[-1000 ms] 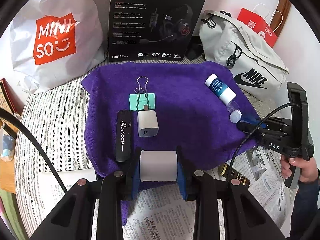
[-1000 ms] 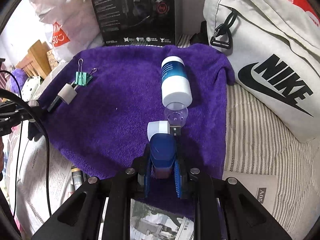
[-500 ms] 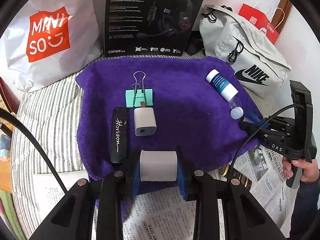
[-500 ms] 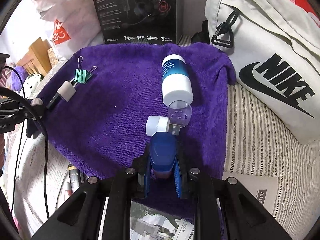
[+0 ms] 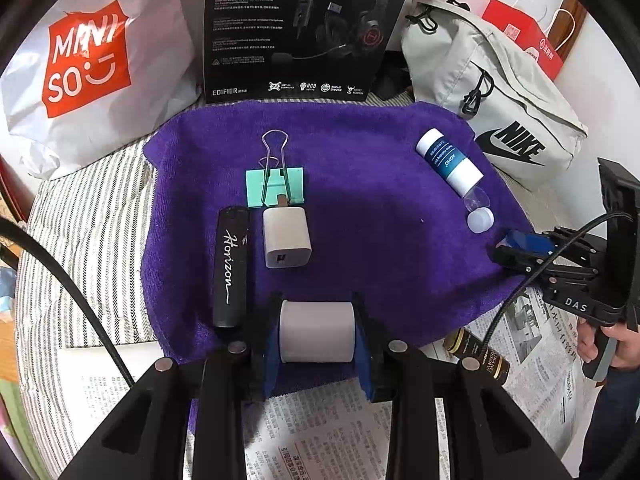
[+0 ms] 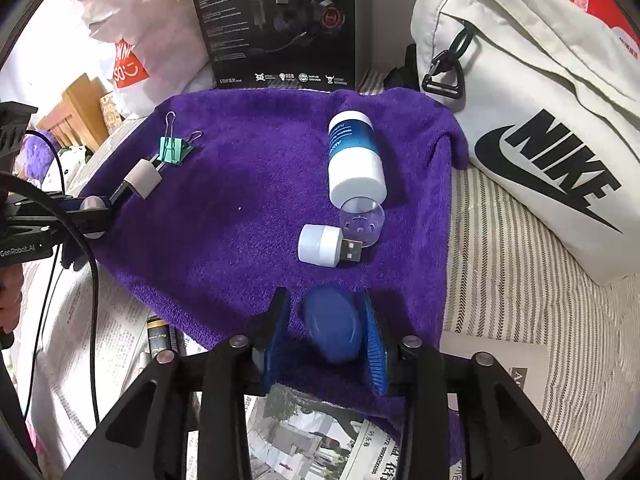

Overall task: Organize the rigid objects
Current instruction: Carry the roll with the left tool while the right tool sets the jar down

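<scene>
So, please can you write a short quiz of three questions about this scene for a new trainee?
1. True or false: the left gripper is closed on a white roll.
2. Which item lies nearest the clear cap of the blue-and-white bottle?
A. green binder clip
B. small white USB plug
C. black Horizon tube
3. Fill in: all the small items lie on a ____ towel.

Key:
1. True; its pads press on both ends of the roll.
2. B
3. purple
</scene>
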`<move>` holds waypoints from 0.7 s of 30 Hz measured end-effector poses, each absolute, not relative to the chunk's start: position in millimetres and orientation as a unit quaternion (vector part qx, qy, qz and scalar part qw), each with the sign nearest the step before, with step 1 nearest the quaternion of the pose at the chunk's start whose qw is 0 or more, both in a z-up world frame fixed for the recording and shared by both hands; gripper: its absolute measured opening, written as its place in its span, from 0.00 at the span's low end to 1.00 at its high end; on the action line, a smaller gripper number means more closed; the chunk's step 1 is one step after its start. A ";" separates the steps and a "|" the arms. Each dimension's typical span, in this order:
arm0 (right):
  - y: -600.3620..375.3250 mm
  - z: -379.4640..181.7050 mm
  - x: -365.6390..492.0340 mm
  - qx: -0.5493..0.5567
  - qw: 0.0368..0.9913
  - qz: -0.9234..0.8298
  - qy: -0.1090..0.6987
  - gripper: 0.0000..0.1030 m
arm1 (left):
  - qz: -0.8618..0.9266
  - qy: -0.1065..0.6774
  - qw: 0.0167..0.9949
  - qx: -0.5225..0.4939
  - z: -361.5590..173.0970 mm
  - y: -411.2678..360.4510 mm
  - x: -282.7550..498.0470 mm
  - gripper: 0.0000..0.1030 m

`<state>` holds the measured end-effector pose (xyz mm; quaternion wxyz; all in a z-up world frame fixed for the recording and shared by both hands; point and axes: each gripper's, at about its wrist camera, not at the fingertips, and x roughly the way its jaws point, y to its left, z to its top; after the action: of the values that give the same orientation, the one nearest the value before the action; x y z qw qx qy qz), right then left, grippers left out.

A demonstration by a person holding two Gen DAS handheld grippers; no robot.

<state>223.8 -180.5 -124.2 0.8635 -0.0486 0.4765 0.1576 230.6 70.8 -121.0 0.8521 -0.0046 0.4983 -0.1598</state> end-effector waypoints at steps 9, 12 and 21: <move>-185.4 -114.3 217.8 -0.041 0.869 0.152 0.468 0.40 | -0.157 0.503 0.850 -0.010 -125.0 68.7 238.0 0.29; -187.4 -111.6 216.8 -0.036 0.872 0.148 0.465 0.41 | -0.148 0.505 0.850 -0.004 -127.0 66.9 242.1 0.29; -190.9 -107.2 214.0 -0.027 0.875 0.145 0.462 0.42 | -0.142 0.509 0.849 0.011 -131.9 60.6 247.9 0.29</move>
<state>214.0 -190.9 -107.2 0.8746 -0.0269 0.4619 0.1452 247.9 60.6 -131.9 0.8487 0.0110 0.5094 -0.1417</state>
